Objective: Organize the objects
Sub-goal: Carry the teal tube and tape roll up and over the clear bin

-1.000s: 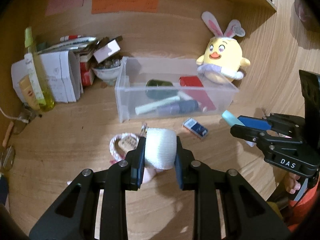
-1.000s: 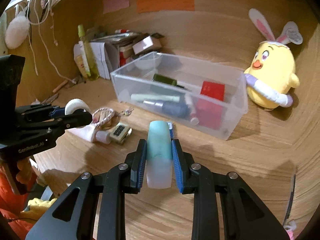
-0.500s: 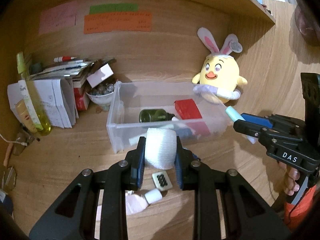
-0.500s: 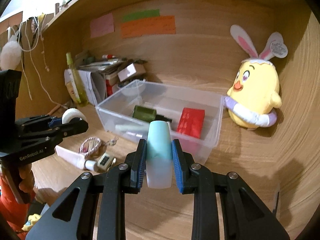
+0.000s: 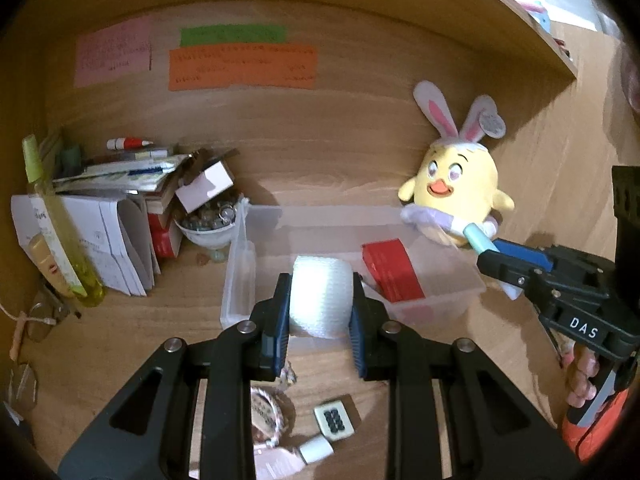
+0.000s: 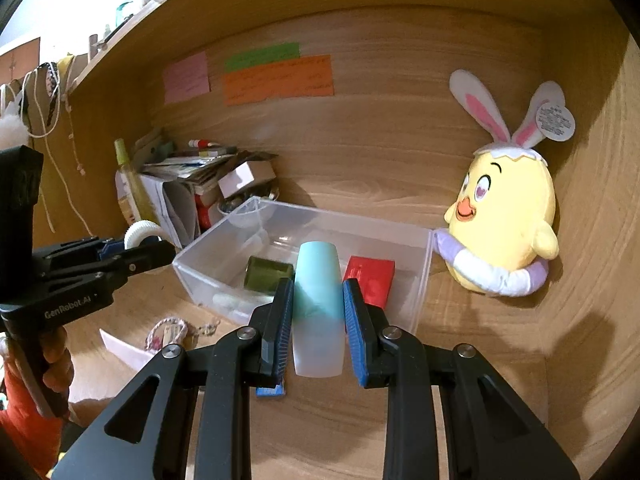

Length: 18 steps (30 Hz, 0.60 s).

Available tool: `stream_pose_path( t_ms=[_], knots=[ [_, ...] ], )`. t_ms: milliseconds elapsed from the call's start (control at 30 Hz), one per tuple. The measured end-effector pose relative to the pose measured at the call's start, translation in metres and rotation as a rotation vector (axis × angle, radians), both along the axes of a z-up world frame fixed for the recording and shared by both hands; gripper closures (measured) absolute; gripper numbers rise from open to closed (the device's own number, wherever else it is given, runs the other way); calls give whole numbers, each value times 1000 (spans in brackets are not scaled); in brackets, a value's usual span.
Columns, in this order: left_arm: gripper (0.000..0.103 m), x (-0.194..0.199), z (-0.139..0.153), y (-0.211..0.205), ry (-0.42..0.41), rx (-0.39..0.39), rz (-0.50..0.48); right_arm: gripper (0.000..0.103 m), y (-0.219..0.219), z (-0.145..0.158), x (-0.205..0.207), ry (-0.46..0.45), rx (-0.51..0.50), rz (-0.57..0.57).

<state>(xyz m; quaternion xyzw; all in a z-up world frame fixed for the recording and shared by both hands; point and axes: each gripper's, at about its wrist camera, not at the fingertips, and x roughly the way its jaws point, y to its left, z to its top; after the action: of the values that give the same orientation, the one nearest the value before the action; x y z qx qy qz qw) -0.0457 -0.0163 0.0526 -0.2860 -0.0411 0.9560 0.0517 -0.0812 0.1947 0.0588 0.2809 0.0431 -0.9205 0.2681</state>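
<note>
While a red box point(image 6: 370, 278) and green jar point(image 6: 267, 274) already lie in the clear bin point(image 6: 422, 280), we hold both loads above it; left gripper point(image 5: 320, 314) clamps the white gauze roll point(image 5: 321, 298), right gripper point(image 6: 318, 308) clamps the teal tube point(image 6: 318, 300); a mahjong tile point(image 5: 334, 422) and bracelet point(image 5: 266, 416) remain on the desk.

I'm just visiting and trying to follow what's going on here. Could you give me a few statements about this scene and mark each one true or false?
1. The left gripper holds a white gauze roll. True.
2. The right gripper is empty. False: it grips a mint-green tube.
3. A red box lies inside the clear bin. True.
4. The yellow plush chick sits inside the bin. False: it sits beside it, against the wall.
5. The orange note lies on the desk. False: it's on the wall.
</note>
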Motion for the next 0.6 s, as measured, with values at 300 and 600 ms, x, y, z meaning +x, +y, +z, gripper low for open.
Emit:
stream_pose_path(
  t_ms=[300, 600],
  knots=[
    [78, -32, -6, -3, -34, -21, 18, 80, -10, 6, -29, -5, 20, -13],
    [78, -60, -20, -9, -83, -10, 36, 80, -22, -3, -58, -32, 60, -31]
  ],
)
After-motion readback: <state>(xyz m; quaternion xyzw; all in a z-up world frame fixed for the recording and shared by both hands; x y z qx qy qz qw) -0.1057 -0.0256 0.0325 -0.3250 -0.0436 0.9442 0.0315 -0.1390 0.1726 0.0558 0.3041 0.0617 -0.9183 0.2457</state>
